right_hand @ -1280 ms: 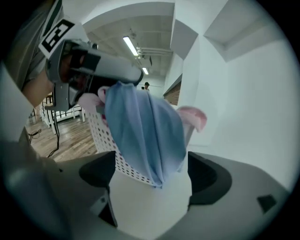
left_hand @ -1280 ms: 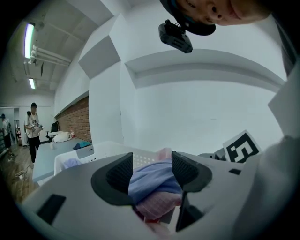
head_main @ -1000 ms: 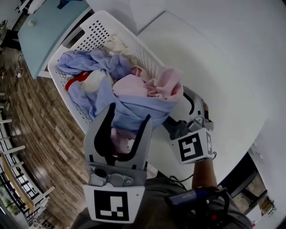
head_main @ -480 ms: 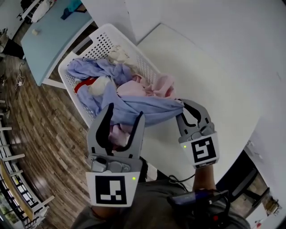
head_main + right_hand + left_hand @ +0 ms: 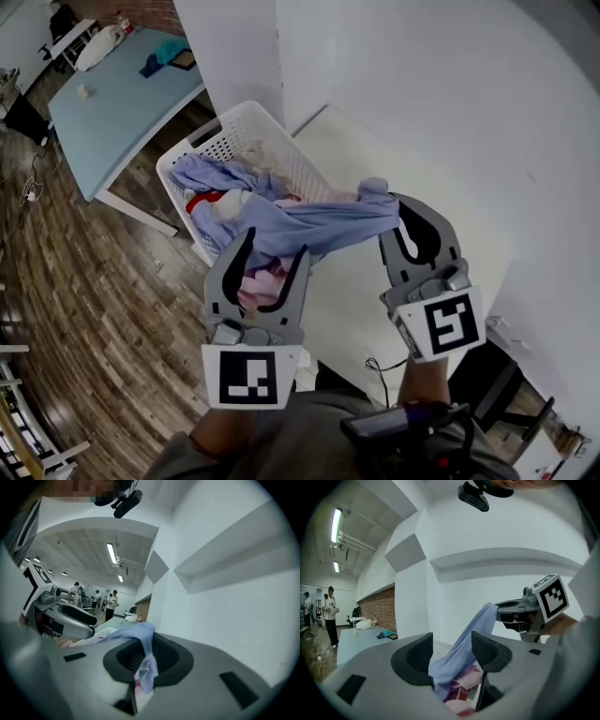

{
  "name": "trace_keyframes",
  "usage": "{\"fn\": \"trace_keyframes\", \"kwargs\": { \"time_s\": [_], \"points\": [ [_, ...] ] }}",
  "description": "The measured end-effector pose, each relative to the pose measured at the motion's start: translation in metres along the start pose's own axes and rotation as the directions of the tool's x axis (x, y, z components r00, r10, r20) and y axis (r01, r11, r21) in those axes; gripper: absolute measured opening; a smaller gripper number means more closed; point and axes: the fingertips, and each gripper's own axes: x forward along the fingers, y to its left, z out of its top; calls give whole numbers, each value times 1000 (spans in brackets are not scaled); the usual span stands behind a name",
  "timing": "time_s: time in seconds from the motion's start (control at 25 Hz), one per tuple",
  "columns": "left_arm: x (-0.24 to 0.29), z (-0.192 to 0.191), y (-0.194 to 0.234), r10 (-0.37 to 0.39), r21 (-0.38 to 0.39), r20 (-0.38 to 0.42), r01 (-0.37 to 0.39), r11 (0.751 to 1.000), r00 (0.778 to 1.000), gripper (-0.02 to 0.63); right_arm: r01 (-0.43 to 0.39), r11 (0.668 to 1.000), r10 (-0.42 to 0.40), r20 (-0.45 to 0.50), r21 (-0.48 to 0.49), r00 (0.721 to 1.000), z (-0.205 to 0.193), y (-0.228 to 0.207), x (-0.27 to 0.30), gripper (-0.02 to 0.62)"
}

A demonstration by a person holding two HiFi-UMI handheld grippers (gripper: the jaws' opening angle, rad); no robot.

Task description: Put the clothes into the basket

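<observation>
Head view, basket: the white basket [image 5: 225, 131] stood on the wood floor [image 5: 84, 281] against a white table [image 5: 375, 150], heaped with clothes.
Head view, blue garment: the blue garment [image 5: 319, 223] stretched from that heap up to the right gripper [image 5: 392, 210], over the basket's near rim.
Left gripper view, left gripper: the jaws of the left gripper [image 5: 452, 649] stood about half apart. The blue garment [image 5: 464, 641] ran between them, not pinched.
Right gripper view, right gripper: the jaws of the right gripper [image 5: 143, 657] had just closed, clamping a fold of the blue garment [image 5: 139, 631].
</observation>
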Motion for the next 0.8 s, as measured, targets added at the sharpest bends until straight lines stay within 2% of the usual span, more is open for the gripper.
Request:
{"fn": "trace_keyframes", "kwargs": {
  "time_s": [0.2,0.36,0.44,0.52,0.6,0.68,0.72,0.8],
  "points": [
    [-26,34,31,53,-7,85,-52,999,995,265,-83,995,86,49,-57,995,49,34,32,40],
    [-49,47,63,125,-22,118,-123,992,985,265,-179,977,187,62,-113,980,73,71,65,42],
    [-59,43,77,163,-41,107,-160,986,981,265,-231,960,232,-11,-161,973,61,91,80,45],
    [-68,35,88,190,-63,88,-184,981,978,265,-292,933,262,-158,-210,952,25,110,90,71],
    [-72,24,94,201,-85,69,-195,977,977,265,-379,893,292,-331,-241,897,-23,130,92,178],
    [-72,11,96,197,-98,48,-191,977,979,265,-450,855,306,-451,-257,839,-60,144,85,232],
    [-71,4,96,189,-100,37,-185,978,981,265,-459,849,304,-471,-260,828,-69,147,81,239],
    [-68,-5,92,167,-101,19,-164,981,986,265,-435,861,280,-467,-265,839,-75,144,71,239]
  ]
}}
